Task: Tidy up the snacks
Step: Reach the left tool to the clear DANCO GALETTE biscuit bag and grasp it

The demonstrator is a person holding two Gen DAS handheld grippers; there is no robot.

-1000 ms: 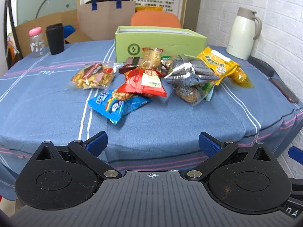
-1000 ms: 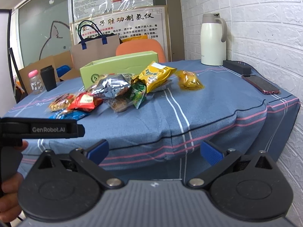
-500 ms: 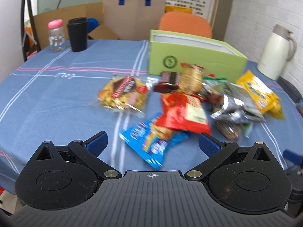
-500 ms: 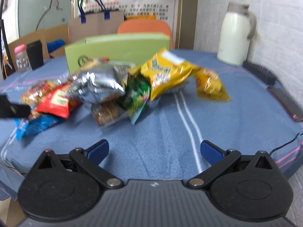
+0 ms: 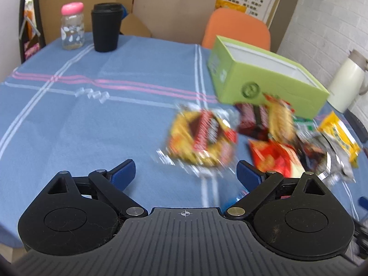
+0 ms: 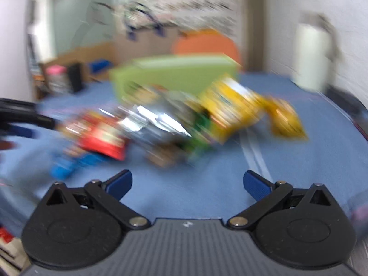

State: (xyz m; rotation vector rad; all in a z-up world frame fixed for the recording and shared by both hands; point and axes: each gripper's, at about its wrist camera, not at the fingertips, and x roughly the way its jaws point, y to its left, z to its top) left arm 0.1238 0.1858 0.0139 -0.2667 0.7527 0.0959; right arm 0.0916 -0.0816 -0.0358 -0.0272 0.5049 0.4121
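Over a blue cloth-covered table [image 5: 69, 119], the left gripper [image 5: 185, 172] hangs with its blue-tipped jaws wide and closing, nothing between them; just beyond, nearer than the green box [image 5: 264, 85], lies a clear crinkly packet of yellow snacks with a red label [image 5: 202, 138], smeared by motion. The right gripper [image 6: 187, 181] is likewise spread wide and empty above bare cloth, short of the same box [image 6: 174, 76].

Only the left wrist view looks down into the box, showing its white lining and open top; from the right wrist it is a flat green wall. Only the right wrist view takes in the whole pile of snack packets in front of the box: a blue one [image 6: 69, 163] nearest, a red one [image 6: 103, 138], a shiny silver foil bag [image 6: 156, 124], a green one [image 6: 200, 135] and two yellow bags [image 6: 232, 108], the farther of which sits off to the right of the box. The left view cuts that pile at its right edge, with the red packet [image 5: 276, 158] partly behind the gripper's linkage.

The right view is heavily blurred; no printing can be read. Behind and left of the box stand a black ribbed cup [image 5: 105, 27] and a glass jar with a pink lid [image 5: 72, 25]; right of it a cream jug [image 5: 349, 80]. Beyond the box an orange chair back [image 5: 237, 30] and a brown paper bag with blue handles [image 5: 174, 9]
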